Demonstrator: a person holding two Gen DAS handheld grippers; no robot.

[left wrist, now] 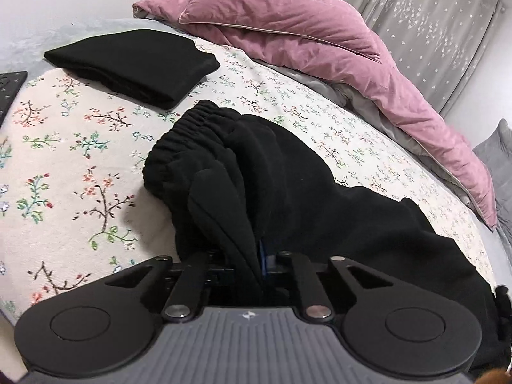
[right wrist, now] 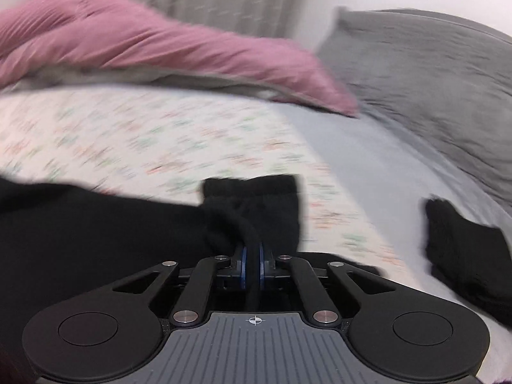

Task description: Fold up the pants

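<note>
Now my left gripper (left wrist: 260,256) jaws pinch the black pants (left wrist: 288,172) near the waistband; my right gripper (right wrist: 252,256) jaws pinch a leg cuff above the bed (left wrist: 80,160). I should pull both ends evenly, keeping the cloth flat.

No readable text; small emblem on left tongs (left wrist: 261,257) body; crosshair mark on right tongs (right wrist: 252,264) body
</note>
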